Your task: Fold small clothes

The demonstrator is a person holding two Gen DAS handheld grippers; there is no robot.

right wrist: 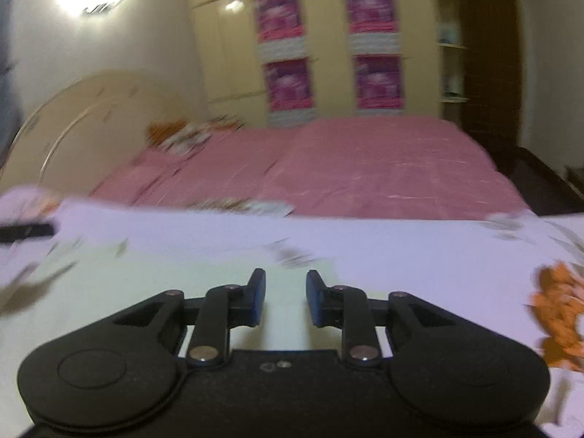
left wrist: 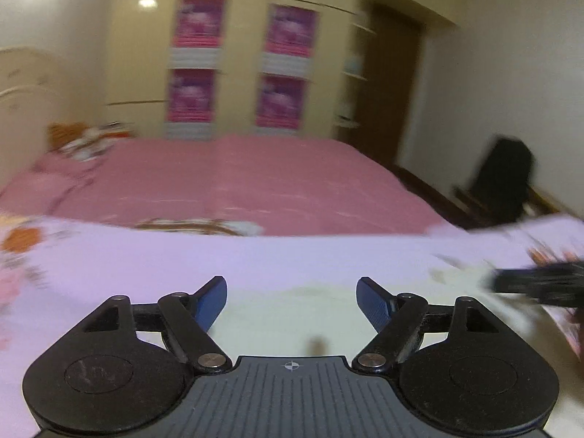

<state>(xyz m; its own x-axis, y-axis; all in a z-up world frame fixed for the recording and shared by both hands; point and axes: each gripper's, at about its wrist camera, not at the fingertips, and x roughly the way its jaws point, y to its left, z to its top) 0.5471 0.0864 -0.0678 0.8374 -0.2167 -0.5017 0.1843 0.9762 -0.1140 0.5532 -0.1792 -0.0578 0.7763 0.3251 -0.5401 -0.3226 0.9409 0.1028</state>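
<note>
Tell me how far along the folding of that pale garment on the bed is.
Done: the pale garment lies spread flat on the floral sheet, though blur hides any fold lines. In hand: nothing; the left gripper stands wide open and the right gripper slightly open, both empty above the cloth. Left: any further folds cannot be judged.

My two wrist cameras sit low and close over the pale floral-printed bedding (left wrist: 277, 255), each looking forward and slightly down along its own fingers. Both share the pink bedspread (right wrist: 365, 168) and the cream wardrobe with purple posters (left wrist: 237, 73).
</note>
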